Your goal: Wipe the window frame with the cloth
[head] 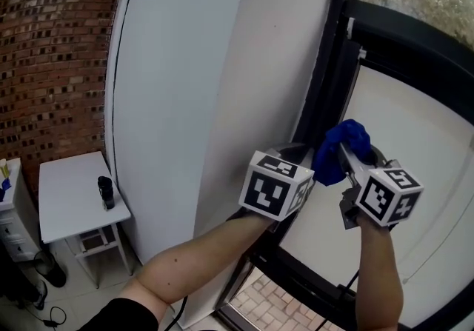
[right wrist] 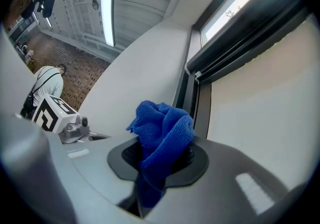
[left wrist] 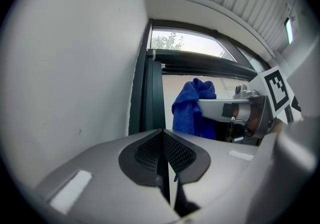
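Left gripper [left wrist: 163, 135] raised, jaws together, empty; right gripper [right wrist: 159, 149] jaws pinch cloth [right wrist: 164, 125], seemingly against window frame [head: 324, 85].

Cloth [right wrist: 162, 130] sits pinched between the jaws of the right gripper [right wrist: 157, 154], raised in front of the upright window frame [head: 335, 92]; contact with the frame cannot be told. The left gripper [left wrist: 163, 140], jaws together with nothing between them, is just beside it on the left. A wall panel [head: 192, 85] stands left of the frame, a brick wall [head: 59, 41] farther left. Low by the panel's foot stands a small table [head: 70, 200], with a small object [head: 106, 192] upright near its right edge.
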{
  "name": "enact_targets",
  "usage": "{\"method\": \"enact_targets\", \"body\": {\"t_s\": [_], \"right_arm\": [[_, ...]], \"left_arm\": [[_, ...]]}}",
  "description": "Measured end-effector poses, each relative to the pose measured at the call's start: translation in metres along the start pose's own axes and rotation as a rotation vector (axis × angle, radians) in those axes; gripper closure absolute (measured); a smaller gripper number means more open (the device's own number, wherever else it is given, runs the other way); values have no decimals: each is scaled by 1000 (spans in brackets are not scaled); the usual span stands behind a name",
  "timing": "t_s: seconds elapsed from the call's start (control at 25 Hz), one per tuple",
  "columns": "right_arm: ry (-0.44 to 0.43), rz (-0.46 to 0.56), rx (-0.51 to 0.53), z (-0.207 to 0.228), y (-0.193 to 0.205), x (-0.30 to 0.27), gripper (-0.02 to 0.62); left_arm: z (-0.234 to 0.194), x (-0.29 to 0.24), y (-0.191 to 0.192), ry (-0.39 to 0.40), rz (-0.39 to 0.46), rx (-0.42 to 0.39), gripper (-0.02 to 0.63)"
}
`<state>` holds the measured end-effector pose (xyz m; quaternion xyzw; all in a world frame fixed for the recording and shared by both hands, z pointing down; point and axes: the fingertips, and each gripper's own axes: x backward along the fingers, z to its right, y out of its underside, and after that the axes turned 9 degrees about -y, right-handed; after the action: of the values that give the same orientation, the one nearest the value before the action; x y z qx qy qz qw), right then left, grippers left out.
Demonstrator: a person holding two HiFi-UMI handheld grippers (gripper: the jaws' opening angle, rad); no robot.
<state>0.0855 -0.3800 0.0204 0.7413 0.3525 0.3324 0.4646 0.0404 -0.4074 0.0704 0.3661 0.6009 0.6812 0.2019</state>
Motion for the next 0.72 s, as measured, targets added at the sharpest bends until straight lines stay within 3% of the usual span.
{"method": "enact_targets", "body": {"t_s": [0.44, 0.72], "right_arm": [[48, 40, 59, 28, -59, -14, 519], [59, 52, 87, 42, -87, -33, 520]], "left_arm": [[10, -13, -55, 8, 60, -39, 614], [-1, -25, -74, -37, 88, -70, 614]]}}
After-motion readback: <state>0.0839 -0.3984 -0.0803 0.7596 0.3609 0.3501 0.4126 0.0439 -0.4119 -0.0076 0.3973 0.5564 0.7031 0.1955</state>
